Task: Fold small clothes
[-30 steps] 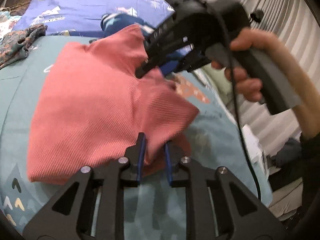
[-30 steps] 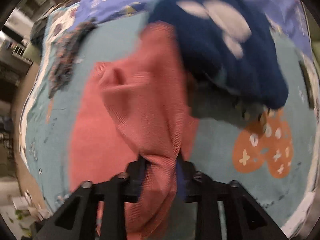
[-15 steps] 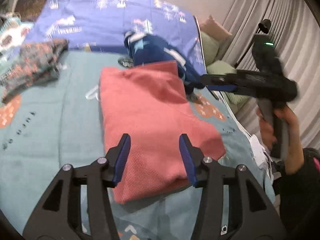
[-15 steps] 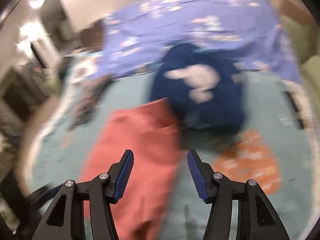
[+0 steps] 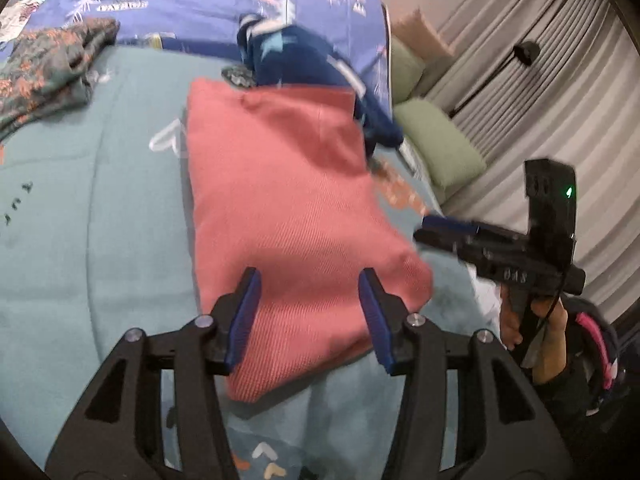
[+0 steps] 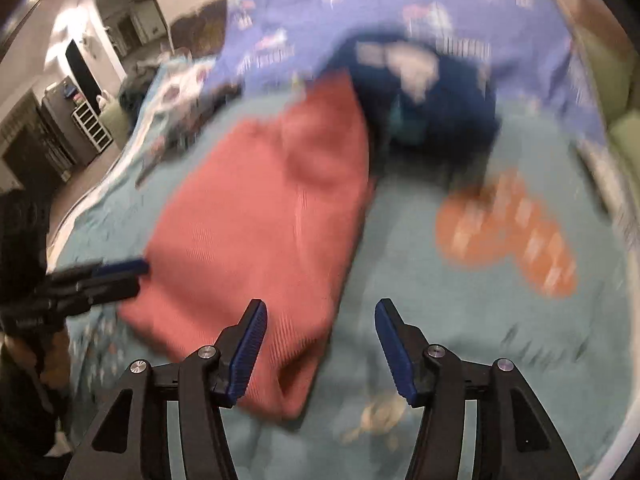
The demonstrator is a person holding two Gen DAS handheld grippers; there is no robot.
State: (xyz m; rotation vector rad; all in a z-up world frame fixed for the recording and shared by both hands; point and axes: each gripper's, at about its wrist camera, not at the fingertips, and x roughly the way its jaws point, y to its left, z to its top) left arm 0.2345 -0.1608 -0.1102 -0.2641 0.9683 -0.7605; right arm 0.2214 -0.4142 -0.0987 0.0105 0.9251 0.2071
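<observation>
While the folded coral knit top (image 5: 288, 208) is lying on the teal bedspread (image 5: 100, 220), I am holding my left hand-held gripper (image 5: 308, 312) and right hand-held gripper (image 6: 320, 344) spread wide, gripping nothing.

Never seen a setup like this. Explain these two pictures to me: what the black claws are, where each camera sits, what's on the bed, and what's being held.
There is no robot here. A person holds a two-finger gripper in each hand, and each gripper carries a fisheye camera looking along its fingers. One picture comes from the left gripper, the other from the right gripper; the right gripper also shows from the side in the left camera's view. A folded pink garment lies on the teal bedspread. A dark blue garment lies beyond it and a patterned garment off to the left. Both grippers are open and hold nothing.
</observation>
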